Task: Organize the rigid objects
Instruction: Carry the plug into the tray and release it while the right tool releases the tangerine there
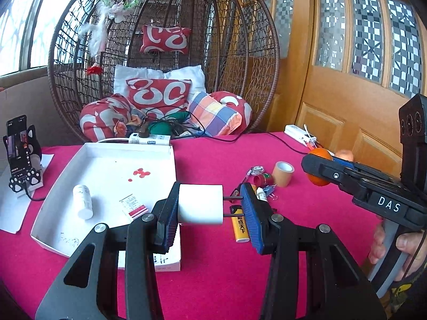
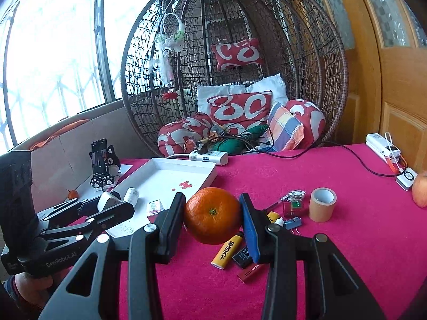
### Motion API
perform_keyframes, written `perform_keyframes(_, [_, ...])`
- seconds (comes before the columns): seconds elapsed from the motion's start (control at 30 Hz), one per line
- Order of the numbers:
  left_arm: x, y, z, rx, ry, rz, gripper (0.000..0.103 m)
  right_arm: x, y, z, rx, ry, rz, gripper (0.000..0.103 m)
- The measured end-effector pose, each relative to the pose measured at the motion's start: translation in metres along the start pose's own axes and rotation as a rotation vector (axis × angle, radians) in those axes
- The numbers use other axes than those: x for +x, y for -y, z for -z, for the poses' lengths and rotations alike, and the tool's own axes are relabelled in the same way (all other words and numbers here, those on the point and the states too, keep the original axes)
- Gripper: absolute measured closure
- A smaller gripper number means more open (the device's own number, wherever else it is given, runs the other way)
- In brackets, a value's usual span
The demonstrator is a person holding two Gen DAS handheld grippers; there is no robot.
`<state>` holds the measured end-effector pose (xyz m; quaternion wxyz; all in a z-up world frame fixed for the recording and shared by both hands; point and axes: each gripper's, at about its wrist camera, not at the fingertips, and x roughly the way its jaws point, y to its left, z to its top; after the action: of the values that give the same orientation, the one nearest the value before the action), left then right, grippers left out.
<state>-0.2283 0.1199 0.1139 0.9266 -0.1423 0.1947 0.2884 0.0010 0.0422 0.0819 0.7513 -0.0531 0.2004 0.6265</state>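
Left gripper [image 1: 209,208] and right gripper [image 2: 213,217] both clamped.

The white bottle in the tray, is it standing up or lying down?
Lying down. The white bottle rests on its side on the floor of the tray, its round end facing the camera.

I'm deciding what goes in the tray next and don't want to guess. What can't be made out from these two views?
- Left wrist view: the left gripper and its white plug cover most of the yellow lighter and the small clutter behind.
- Right wrist view: the orange in the right gripper hides the white tray's near corner.
- Small box print: too small.
- Apple: cut off by the right edge.
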Motion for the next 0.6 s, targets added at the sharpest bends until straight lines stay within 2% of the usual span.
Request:
perform_keyframes(0.4, [-0.006,0.001,0.001,0.017,-0.019,-0.008,0.059,-0.012,0.002,-0.007,0.037,0.040,-0.024,0.062])
perform_keyframes(0.6, [-0.009,-0.016,-0.007,-0.001,0.012,-0.058,0.059,-0.008,-0.009,-0.011,0.023,0.040,-0.039,0.062])
